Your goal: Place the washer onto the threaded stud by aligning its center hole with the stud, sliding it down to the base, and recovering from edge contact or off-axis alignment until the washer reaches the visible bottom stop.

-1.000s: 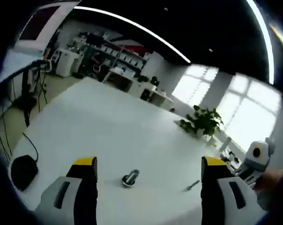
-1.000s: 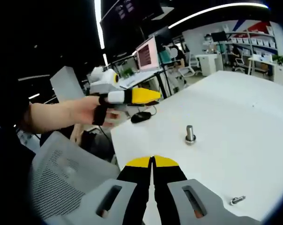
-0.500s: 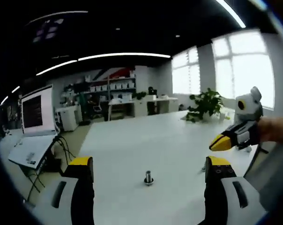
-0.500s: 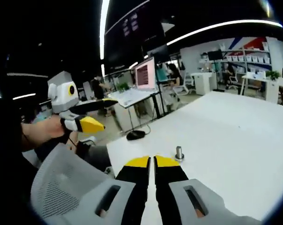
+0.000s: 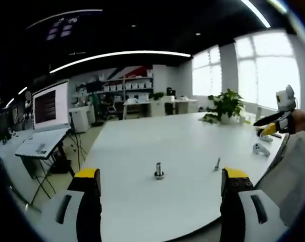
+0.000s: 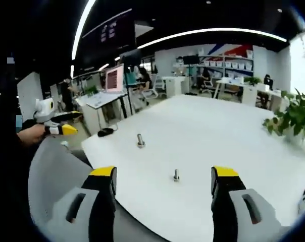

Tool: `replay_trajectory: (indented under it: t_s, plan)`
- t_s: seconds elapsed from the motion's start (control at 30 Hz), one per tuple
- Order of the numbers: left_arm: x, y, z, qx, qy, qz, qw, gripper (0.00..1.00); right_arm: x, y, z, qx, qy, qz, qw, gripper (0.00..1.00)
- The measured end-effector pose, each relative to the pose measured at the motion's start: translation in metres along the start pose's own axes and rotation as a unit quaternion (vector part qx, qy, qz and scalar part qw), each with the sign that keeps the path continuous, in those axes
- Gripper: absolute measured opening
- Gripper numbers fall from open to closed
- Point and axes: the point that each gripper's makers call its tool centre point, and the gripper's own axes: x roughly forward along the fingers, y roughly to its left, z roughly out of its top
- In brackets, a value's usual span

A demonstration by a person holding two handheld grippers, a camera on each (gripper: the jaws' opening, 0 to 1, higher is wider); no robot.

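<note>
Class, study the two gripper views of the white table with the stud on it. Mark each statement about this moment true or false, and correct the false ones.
1. The threaded stud stands upright on the white table. True.
2. The left gripper is shut on the stud. False: its jaws stand wide apart, holding nothing.
3. A second small metal part lies on the table apart from the stud. True.
4. The right gripper has its jaws closed together. False: they stand wide apart.
5. A potted plant sits at the far side of the table. True.
</note>
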Motion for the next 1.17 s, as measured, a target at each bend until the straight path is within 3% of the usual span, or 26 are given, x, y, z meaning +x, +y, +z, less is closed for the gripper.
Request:
replay_trajectory:
  t_s: [0.07,0.2,0.33,0.47,0.5,0.57,0.6,0.67,0.77,0.9,1.17]
  plan:
    - [0.001,-0.002,-0.006,-0.023,0.003,0.002,0.9997,0.99,-0.004,0.000,-0.010,0.007,0.004,-0.008,0.9999,0.87]
    - [0.006,-0.009,-0.013,-0.024,0.004,0.000,0.9997,0.99,-0.015,-0.003,-0.034,0.038,0.009,-0.026,0.9989,0.88]
    - [0.006,-0.005,-0.014,-0.018,0.007,0.013,0.9997,0.99,-0.017,0.005,-0.063,0.085,0.060,-0.042,0.9937,0.89]
    - [0.007,-0.006,-0.017,-0.004,0.011,0.015,0.9998,0.99,-0.006,0.015,-0.063,0.104,0.041,-0.043,0.9928,0.89]
    - [0.007,-0.004,-0.016,0.000,0.011,0.019,0.9998,0.98,-0.002,0.016,-0.064,0.104,0.040,-0.052,0.9924,0.89]
    - [0.006,-0.001,-0.016,-0.003,0.008,0.023,0.9997,0.93,-0.006,-0.001,-0.076,0.084,0.074,-0.095,0.9891,0.87]
    - [0.006,0.001,-0.015,-0.010,0.005,0.026,0.9996,0.91,-0.006,-0.007,-0.074,0.097,0.065,-0.105,0.9875,0.87]
    - [0.006,0.002,-0.011,-0.025,-0.010,0.026,0.9993,0.90,-0.002,-0.003,-0.064,0.116,0.030,-0.092,0.9885,0.87]
    - [0.006,0.004,-0.009,-0.036,-0.019,0.028,0.9988,0.91,-0.004,-0.002,-0.065,0.097,0.040,-0.091,0.9903,0.84]
    - [0.007,0.002,-0.010,-0.042,-0.017,0.022,0.9987,0.87,-0.002,0.001,-0.066,0.103,0.041,-0.080,0.9906,0.77]
    - [0.007,0.002,-0.010,-0.050,-0.017,0.021,0.9984,0.85,-0.004,0.000,-0.070,0.115,0.051,-0.088,0.9882,0.77]
